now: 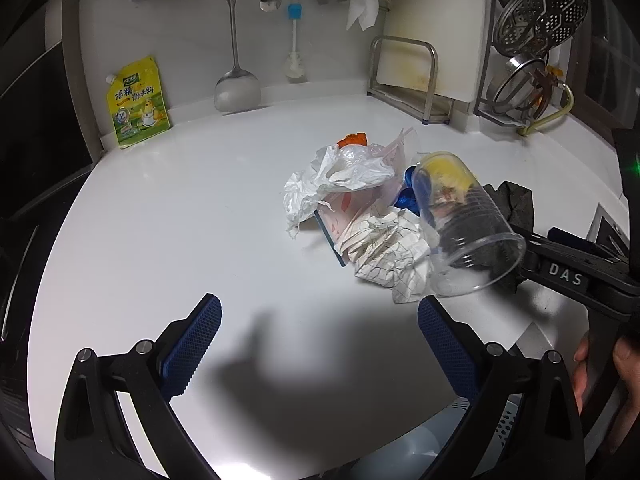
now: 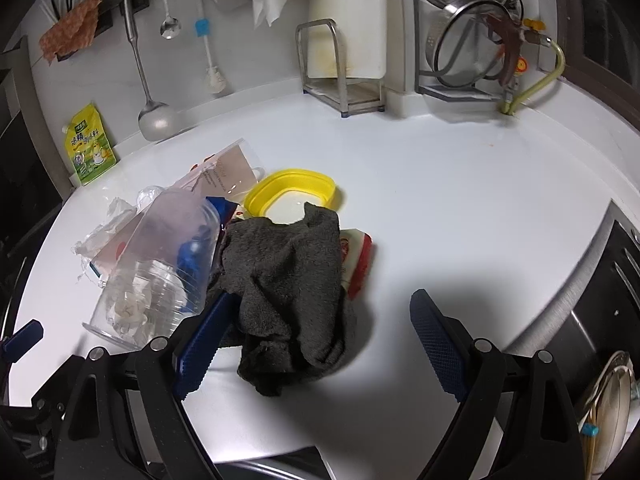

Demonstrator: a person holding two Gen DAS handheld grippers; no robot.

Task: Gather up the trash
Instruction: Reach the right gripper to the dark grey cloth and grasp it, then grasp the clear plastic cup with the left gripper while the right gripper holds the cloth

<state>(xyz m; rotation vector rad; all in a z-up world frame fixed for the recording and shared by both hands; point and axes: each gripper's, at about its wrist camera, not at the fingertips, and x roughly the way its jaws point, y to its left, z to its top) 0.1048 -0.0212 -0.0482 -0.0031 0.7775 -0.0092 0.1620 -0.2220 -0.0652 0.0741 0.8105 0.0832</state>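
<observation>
A cup lies left of the cloth, a lid behind it.

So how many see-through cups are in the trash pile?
1. The cup lies on its side on the counter, right end of the pile, beside the grey cloth. Others may hide under the trash.

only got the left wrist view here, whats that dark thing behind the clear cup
observer: a crumpled dark grey cloth, lying between the open right tongs and touching one pad.
operator: anything hidden under it
observer: a red and white packet sticks out from under its far side.
operator: and the yellow blur back there
observer: a yellow plastic lid, lying flat just beyond the cloth.
</observation>
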